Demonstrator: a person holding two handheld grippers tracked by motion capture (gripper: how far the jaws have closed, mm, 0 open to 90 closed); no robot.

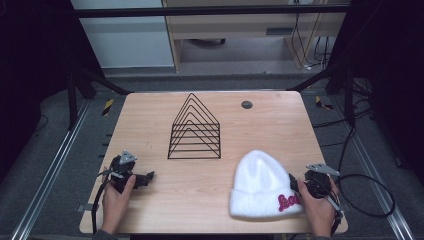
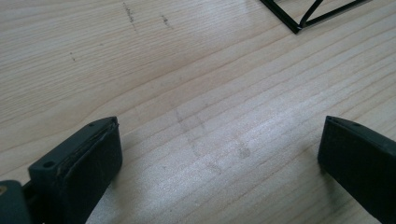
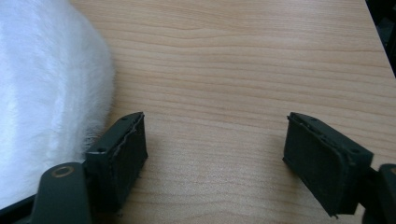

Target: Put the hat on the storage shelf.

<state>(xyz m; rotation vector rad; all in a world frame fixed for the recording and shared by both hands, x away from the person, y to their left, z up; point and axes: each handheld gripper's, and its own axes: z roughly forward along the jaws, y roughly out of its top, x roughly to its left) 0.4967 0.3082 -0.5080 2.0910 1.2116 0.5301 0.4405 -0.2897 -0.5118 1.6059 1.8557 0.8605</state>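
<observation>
A white fuzzy beanie (image 1: 262, 186) with pink lettering lies flat on the wooden table (image 1: 150, 125) at the front right. My right gripper (image 1: 299, 187) rests just right of it, held in a hand. In the right gripper view its jaws stand wide apart over bare wood, the gripper (image 3: 215, 154) open, with the beanie (image 3: 46, 93) against the left jaw's outer side. My left gripper (image 1: 147, 177) sits at the front left in the other hand; in the left gripper view it (image 2: 219, 156) is open over bare wood with nothing between the jaws.
A black wire rack (image 1: 195, 131) with triangular dividers stands at the table's centre; its corner (image 2: 308, 14) shows in the left gripper view. A small dark round disc (image 1: 246, 104) lies at the back right. Cables trail off the right edge.
</observation>
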